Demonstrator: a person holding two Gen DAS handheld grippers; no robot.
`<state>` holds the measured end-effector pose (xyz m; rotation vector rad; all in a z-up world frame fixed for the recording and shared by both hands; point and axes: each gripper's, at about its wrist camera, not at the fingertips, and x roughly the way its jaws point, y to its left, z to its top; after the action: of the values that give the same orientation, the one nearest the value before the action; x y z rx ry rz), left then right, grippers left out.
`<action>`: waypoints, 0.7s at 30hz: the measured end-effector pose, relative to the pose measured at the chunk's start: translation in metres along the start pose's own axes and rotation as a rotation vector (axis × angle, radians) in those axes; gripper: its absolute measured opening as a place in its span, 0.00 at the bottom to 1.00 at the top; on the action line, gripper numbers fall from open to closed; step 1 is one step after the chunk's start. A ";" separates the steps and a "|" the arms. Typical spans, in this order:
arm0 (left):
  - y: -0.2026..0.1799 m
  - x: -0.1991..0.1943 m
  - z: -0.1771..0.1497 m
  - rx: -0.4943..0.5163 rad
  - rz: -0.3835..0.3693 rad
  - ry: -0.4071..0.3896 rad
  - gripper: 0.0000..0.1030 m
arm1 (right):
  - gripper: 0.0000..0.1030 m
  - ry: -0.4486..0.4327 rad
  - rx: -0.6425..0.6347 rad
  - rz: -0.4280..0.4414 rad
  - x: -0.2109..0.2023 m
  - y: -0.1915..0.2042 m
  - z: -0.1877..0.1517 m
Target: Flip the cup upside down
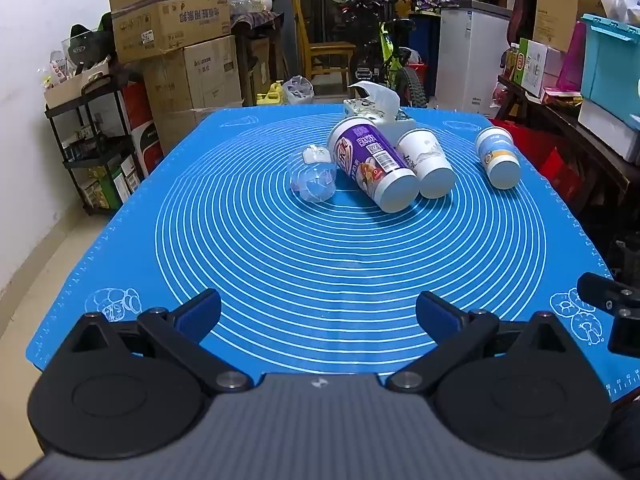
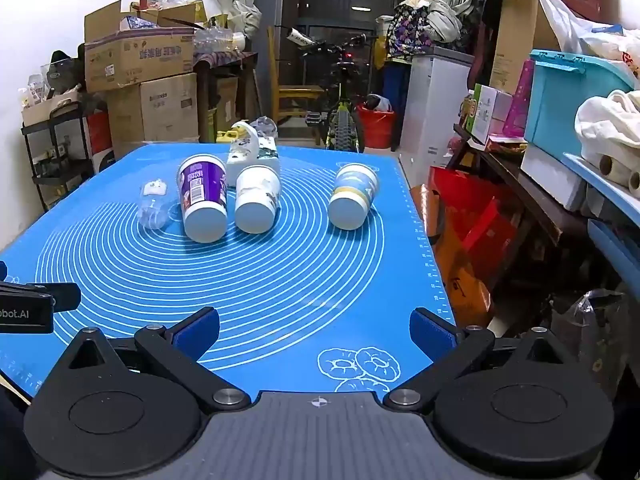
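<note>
Left gripper (image 1: pixel 319 314) and right gripper (image 2: pixel 315 330) both spread wide, holding nothing, above the ringed blue silicone mat (image 1: pixel 320 264), purple-labelled cup (image 1: pixel 370 162) lying sideways mid-mat beside white paper cup (image 1: pixel 426 164), clear crinkled plastic cup (image 1: pixel 314 178), blue-banded cup (image 2: pixel 353 196) apart.

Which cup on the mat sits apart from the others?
The blue-and-yellow banded cup, lying alone toward the mat's right edge. The purple cup, white cup and clear plastic cup cluster together on the left.

Mat (image 1: pixel 280 260) smooth silicone-like; purple cup (image 1: pixel 370 164) glossy paper; clear cup (image 1: pixel 314 178) transparent plastic.
</note>
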<state>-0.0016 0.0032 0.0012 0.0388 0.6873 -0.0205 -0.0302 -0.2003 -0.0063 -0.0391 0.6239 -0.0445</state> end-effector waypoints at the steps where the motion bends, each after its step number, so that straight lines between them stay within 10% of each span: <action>1: 0.001 -0.001 0.000 0.001 0.000 -0.001 0.99 | 0.98 -0.001 0.000 -0.002 0.000 0.000 0.000; 21: -0.007 0.004 -0.002 0.034 0.015 0.017 0.99 | 0.98 0.001 0.002 -0.001 0.000 -0.001 0.000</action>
<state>-0.0004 -0.0033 -0.0031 0.0766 0.7033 -0.0175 -0.0306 -0.2014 -0.0066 -0.0376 0.6245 -0.0462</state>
